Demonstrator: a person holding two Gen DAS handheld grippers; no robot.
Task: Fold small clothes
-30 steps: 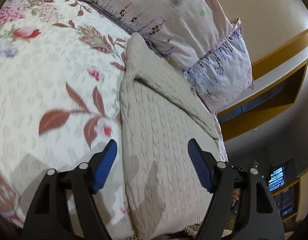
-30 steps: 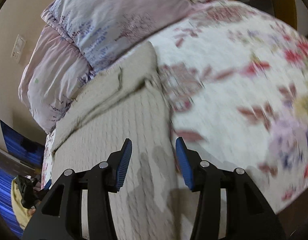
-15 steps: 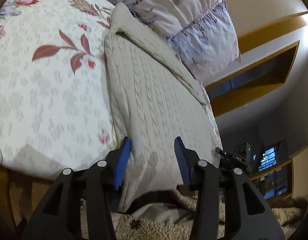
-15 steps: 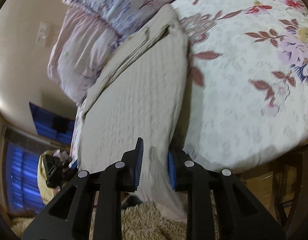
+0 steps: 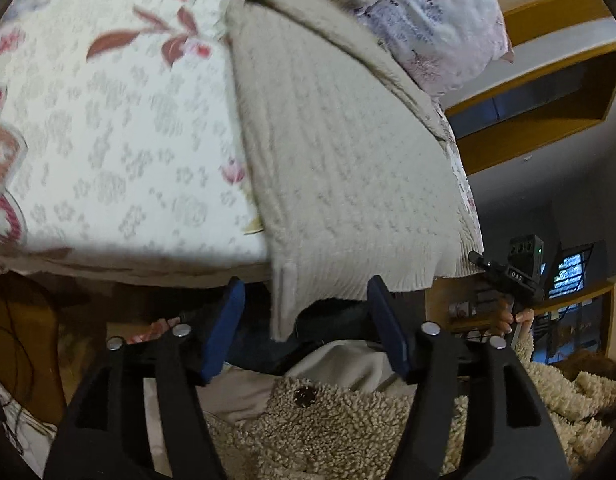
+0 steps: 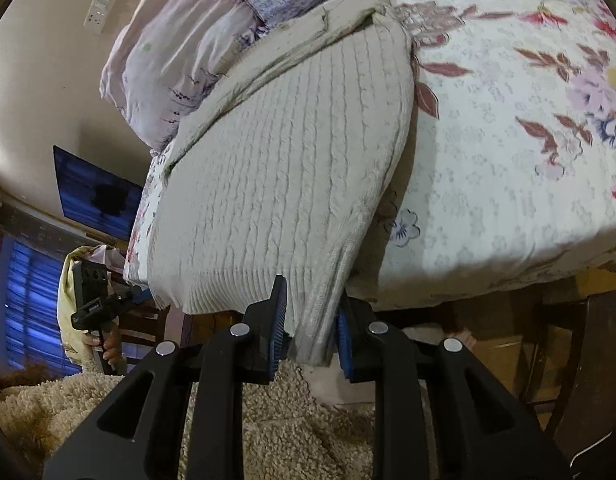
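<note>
A cream cable-knit sweater [image 5: 339, 152] lies on the floral bed, its ribbed hem hanging over the near edge; it also shows in the right wrist view [image 6: 276, 184]. My left gripper [image 5: 308, 328] is open, its blue pads on either side of the hem's hanging corner, not touching it. My right gripper [image 6: 311, 330] is shut on the hem's right corner, the knit pinched between the pads. The left gripper also shows in the right wrist view [image 6: 104, 304], and the right gripper in the left wrist view [image 5: 511, 276].
The floral bedspread [image 5: 108, 128] covers the bed [image 6: 527, 160]. Pillows [image 5: 435, 12] lie behind the sweater [image 6: 180, 52]. A fleece jacket [image 5: 327, 432] fills the foreground below both grippers. A wooden shelf [image 5: 547, 92] is on the wall.
Both grippers drew back from over the sweater to the hem at the bed's edge. The right gripper closed onto the hem corner. The left gripper narrowed, then opened wide again.
</note>
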